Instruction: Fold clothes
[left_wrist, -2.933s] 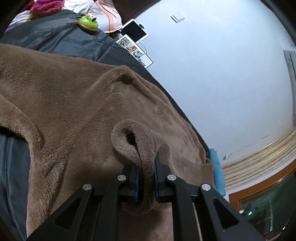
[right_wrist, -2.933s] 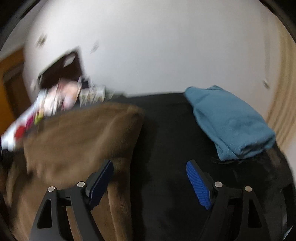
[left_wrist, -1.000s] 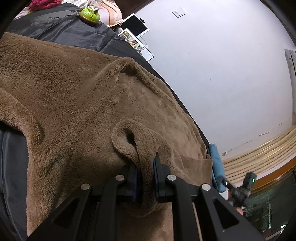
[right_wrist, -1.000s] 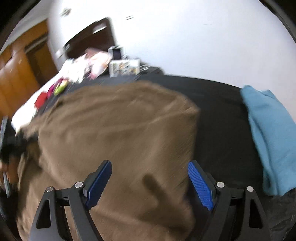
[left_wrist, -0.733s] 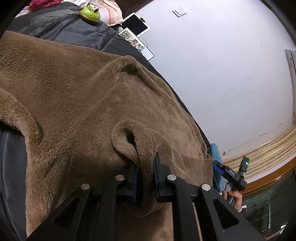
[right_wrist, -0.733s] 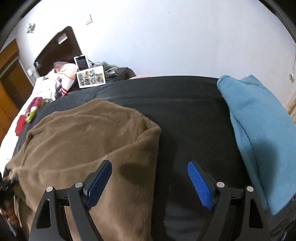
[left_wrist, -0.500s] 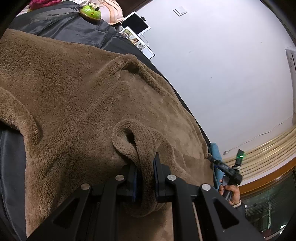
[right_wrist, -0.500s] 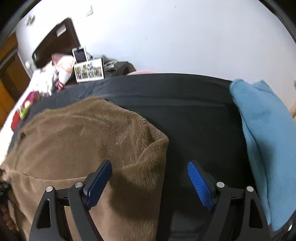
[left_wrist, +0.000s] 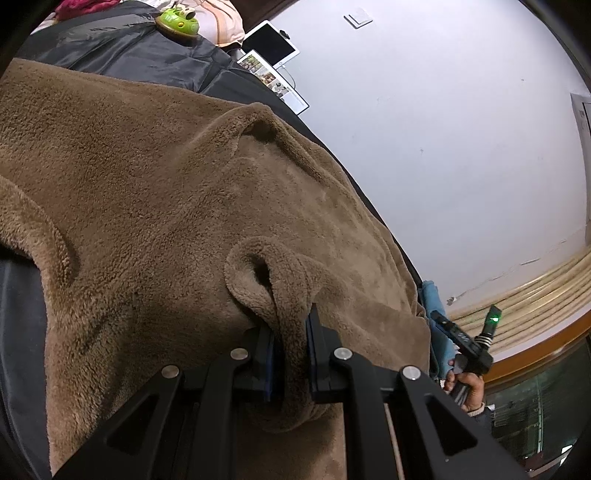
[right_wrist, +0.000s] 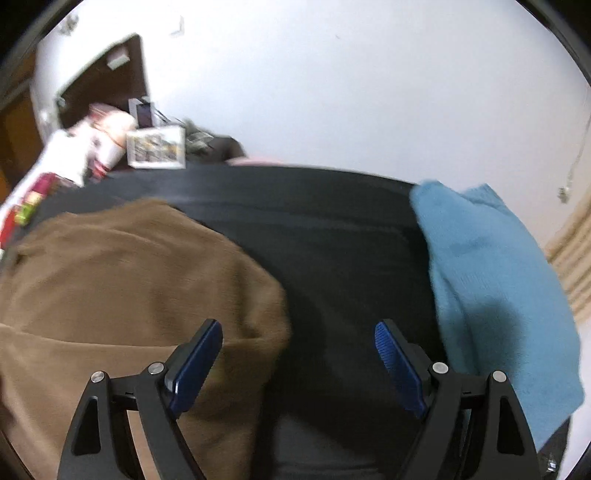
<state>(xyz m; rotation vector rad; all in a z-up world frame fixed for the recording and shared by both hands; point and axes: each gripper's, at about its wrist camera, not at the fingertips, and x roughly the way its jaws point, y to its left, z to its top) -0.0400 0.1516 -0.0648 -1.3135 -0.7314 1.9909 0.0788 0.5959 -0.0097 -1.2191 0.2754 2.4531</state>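
As seen from my left wrist camera: views go one after the other below.
Left gripper (left_wrist: 290, 354): mine, clamped tight on a bunched fold of the brown fleece garment (left_wrist: 147, 192), pile squeezed between both pads.
Garment spot: spread flat over the black bed cover (left_wrist: 122, 55), filling most of this view; a raised cuff-like loop just ahead of my gripper.
Far end of bed: green toy (left_wrist: 177, 21), tablet (left_wrist: 271, 43) and photo sheet (left_wrist: 273, 81) by the white wall (left_wrist: 424, 110).
Lower right edge: my hand (left_wrist: 467, 386) holding the right gripper's handle, green light lit; blue cloth edge showing just past the garment.
Right wrist view: blurred.
Right gripper (right_wrist: 298, 363): mine, pads wide apart, holding nothing, hovering over the garment's corner; left pad over brown fleece, right pad over bare black cover.
Garment here: lower left, corner edge between my pads.
Blue cloth (right_wrist: 491, 280): folded, right side of the bed, apart from the garment.
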